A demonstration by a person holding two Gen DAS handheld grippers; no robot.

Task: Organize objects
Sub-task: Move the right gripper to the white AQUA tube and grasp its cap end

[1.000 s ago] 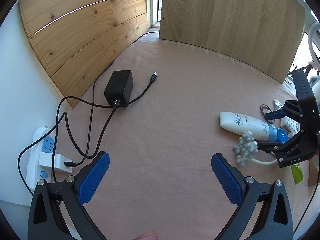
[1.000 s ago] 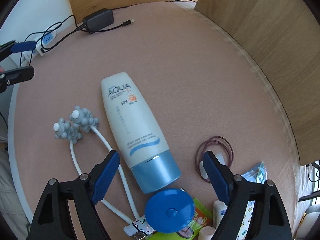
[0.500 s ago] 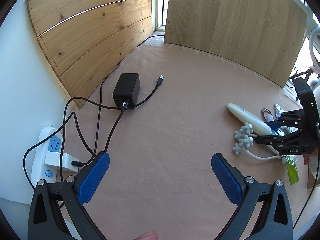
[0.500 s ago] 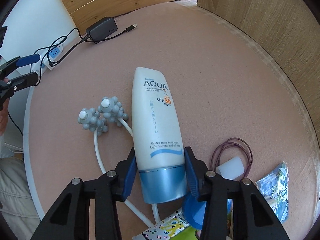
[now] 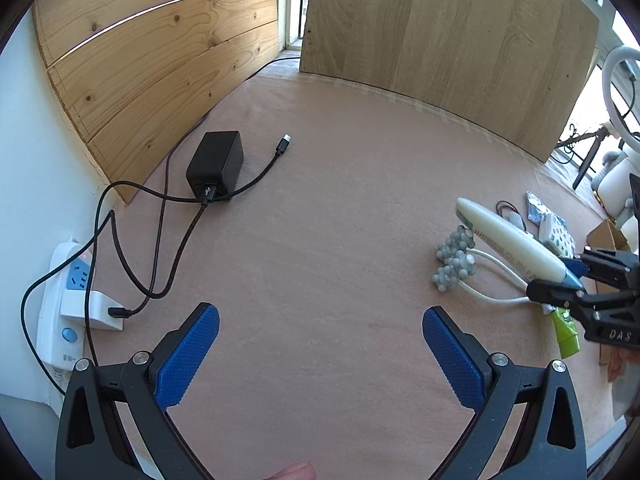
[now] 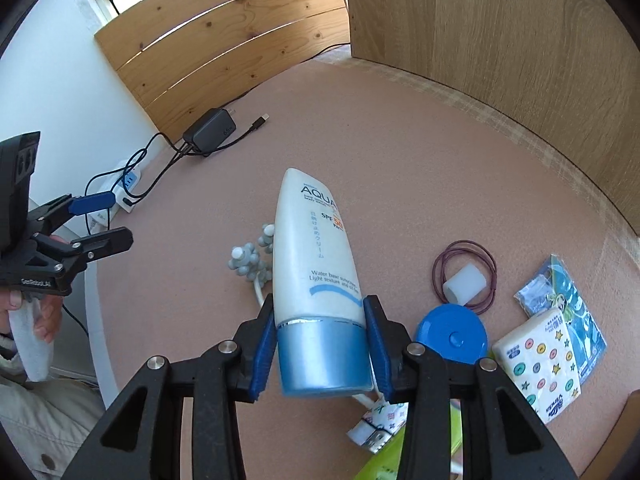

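A white sunscreen tube (image 6: pixel 312 248) with a blue cap sits between the blue pads of my right gripper (image 6: pixel 319 304). The jaws are closing on it just above the cap, and both pads press its sides. In the left wrist view the tube (image 5: pixel 508 240) slants up off the pink mat, held by the right gripper (image 5: pixel 556 276). A grey knobbly massager (image 5: pixel 454 256) with white handles lies beside and under it. My left gripper (image 5: pixel 320 312) hovers open over bare mat with nothing between its fingers.
A black charger (image 5: pixel 216 162) with cables and a white power strip (image 5: pixel 66 300) lie at the left. A blue round case (image 6: pixel 450 334), purple hair ties (image 6: pixel 436 272), a white cylinder (image 6: pixel 464 288) and a tissue pack (image 6: pixel 540 360) cluster at the right. Wooden boards (image 5: pixel 440 28) wall the back.
My right gripper went from open around the lying tube to pressing it near the cap, then raised and rolled it. The left gripper has hardly moved.
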